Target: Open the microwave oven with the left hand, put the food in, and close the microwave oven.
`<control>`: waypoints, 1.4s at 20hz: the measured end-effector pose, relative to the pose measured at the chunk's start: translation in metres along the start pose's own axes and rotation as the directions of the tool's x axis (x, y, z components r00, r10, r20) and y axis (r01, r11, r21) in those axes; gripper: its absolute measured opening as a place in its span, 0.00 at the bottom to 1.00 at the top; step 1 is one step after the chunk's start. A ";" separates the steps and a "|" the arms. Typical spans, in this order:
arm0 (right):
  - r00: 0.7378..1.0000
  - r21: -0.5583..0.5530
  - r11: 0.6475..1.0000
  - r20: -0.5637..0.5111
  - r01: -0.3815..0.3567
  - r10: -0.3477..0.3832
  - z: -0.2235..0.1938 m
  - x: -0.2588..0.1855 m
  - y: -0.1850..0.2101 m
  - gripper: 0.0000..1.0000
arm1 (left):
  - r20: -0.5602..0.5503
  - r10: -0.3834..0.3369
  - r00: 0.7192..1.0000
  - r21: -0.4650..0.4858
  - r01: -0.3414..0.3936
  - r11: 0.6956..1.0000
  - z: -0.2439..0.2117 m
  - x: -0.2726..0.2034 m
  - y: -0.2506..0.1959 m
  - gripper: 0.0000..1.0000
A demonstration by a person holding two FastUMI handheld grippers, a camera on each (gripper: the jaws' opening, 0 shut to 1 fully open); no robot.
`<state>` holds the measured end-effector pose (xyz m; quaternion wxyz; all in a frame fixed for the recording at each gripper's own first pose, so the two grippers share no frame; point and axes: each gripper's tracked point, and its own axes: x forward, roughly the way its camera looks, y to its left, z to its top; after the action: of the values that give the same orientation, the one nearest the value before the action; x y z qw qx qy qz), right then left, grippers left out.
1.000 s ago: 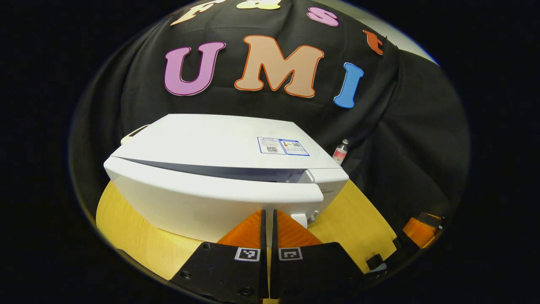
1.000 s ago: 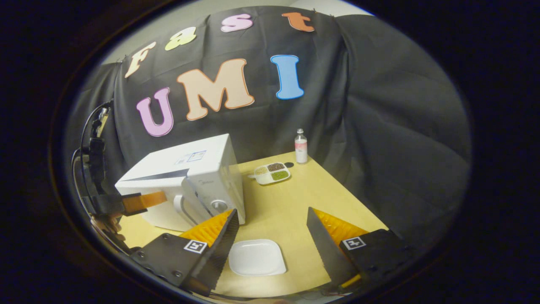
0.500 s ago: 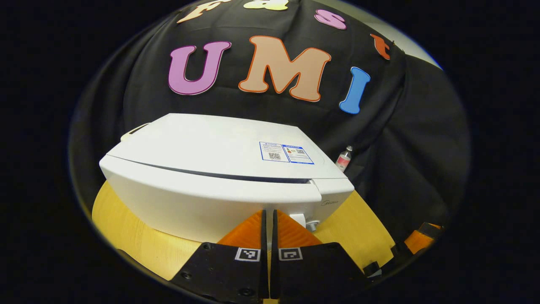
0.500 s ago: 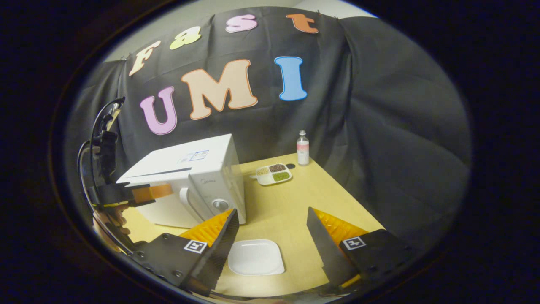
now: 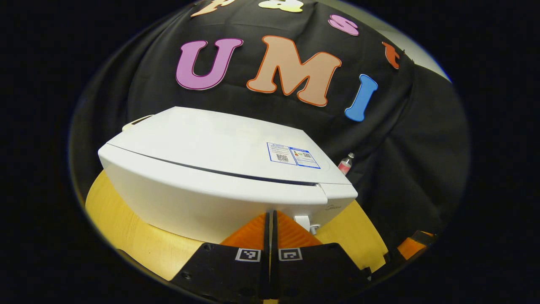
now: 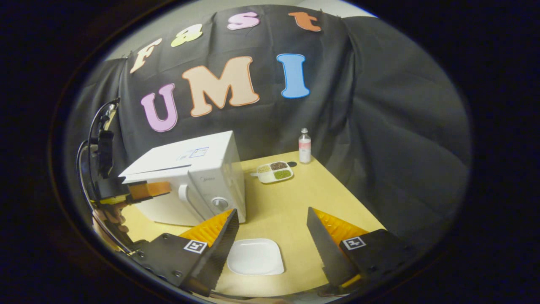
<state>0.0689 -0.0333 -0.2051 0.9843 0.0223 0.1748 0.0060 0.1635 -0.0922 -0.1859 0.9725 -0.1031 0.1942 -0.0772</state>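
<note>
Microwave oven [image 5: 219,169] stands on the left part of the yellow wooden tabletop [image 6: 287,202], white, its door [image 5: 198,198] nearly flush with the body; a thin dark seam runs along the door's top edge. White door handle [image 6: 184,196] and round knob [image 6: 220,203] are visible in the right gripper view.

Left claw [image 5: 270,217] sits directly against the door front beside the handle, its orange fingers [image 5: 253,230] pressed together with nothing between them (seen from the right gripper view at [image 6: 149,188], it touches the door face). A hand [image 6: 110,217] holds its body.

Right claw [image 6: 272,230] hovers above the near edge of the tabletop, fingers spread wide, holding nothing. A white square plate [image 6: 255,256] lies on the tabletop below, between them.

Beyond the oven: a divided tray [image 6: 275,171] of grains and beans, and a small bottle [image 6: 304,146] with a pink label just behind it, near the black cloth wall.
</note>
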 end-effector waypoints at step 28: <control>0.995 -0.067 0.997 0.092 -0.029 0.035 0.025 -0.041 -0.003 1.00 | 0.104 0.108 0.989 0.071 -0.116 0.991 0.029 -0.036 0.028 0.01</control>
<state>0.0390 -0.0386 -0.1678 0.9914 -0.0069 0.1282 0.0265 0.1450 -0.0534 -0.1534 0.9870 -0.0585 0.1476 -0.0247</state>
